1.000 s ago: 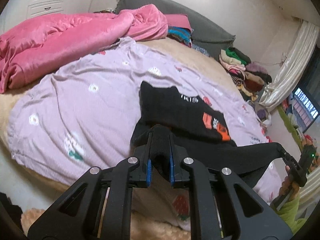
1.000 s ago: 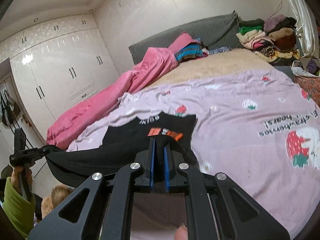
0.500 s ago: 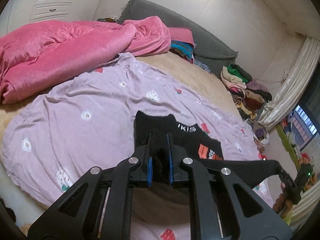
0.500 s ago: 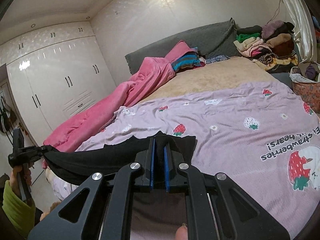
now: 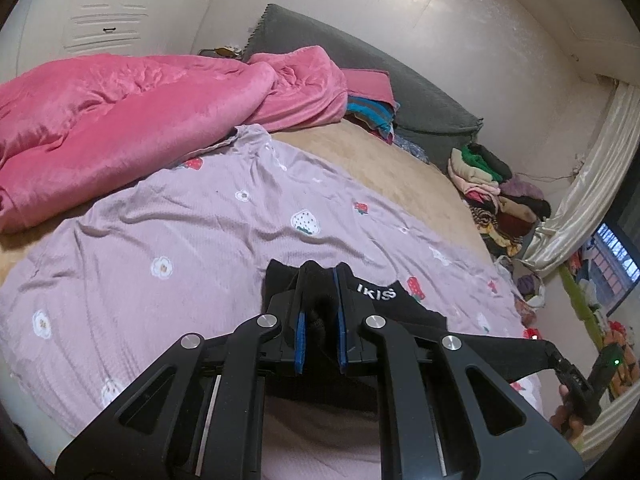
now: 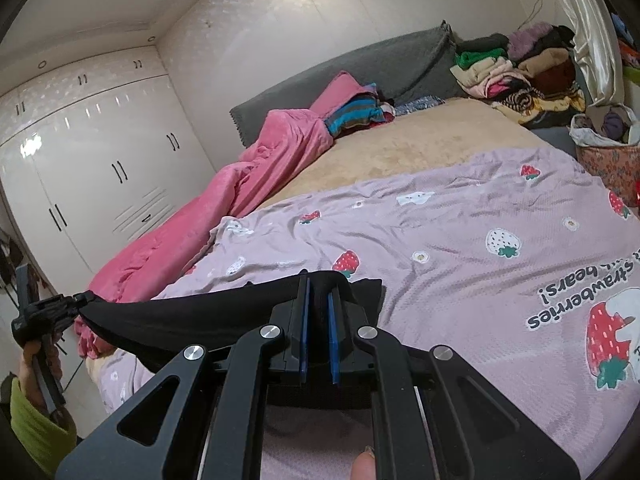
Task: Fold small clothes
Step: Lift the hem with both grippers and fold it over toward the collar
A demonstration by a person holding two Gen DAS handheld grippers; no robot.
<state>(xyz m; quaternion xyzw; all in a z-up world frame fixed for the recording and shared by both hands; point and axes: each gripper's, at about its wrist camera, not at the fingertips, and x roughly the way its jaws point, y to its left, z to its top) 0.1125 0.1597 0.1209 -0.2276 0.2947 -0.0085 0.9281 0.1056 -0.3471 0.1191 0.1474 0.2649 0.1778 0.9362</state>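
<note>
A small black cotton garment with white lettering [image 5: 400, 300] is stretched taut in the air between two black two-finger grippers, just above the near edge of a lilac bedsheet printed with strawberries and flowers [image 5: 180, 240]. The left gripper [image 5: 319, 312] has its blue-padded fingers [image 5: 299, 332] pinched tight on one bunched end of the black cloth. The right gripper [image 6: 318, 320] has its own blue pads [image 6: 303, 320] clamped on the other end, with dark fabric filling the narrow slot between them. From the left wrist view, the far part of the garment drapes down toward the sheet, showing the white letters, while a band of cloth runs off toward the right gripper at the frame's right edge. From the right wrist view, the cloth spans leftward to the left gripper, held by a hand [image 6: 36, 356] in a lime green sleeve [image 6: 36, 428]. The sheet covers the near half of a bed with a tan plush cover [image 6: 420, 148]. A rumpled pink fleece blanket [image 5: 120, 120] lies along the bed's left edge. A grey headboard cushion [image 5: 400, 92] stands at the far edge, and a heap of mixed clothes [image 5: 496, 192] sits at the far right corner.
</note>
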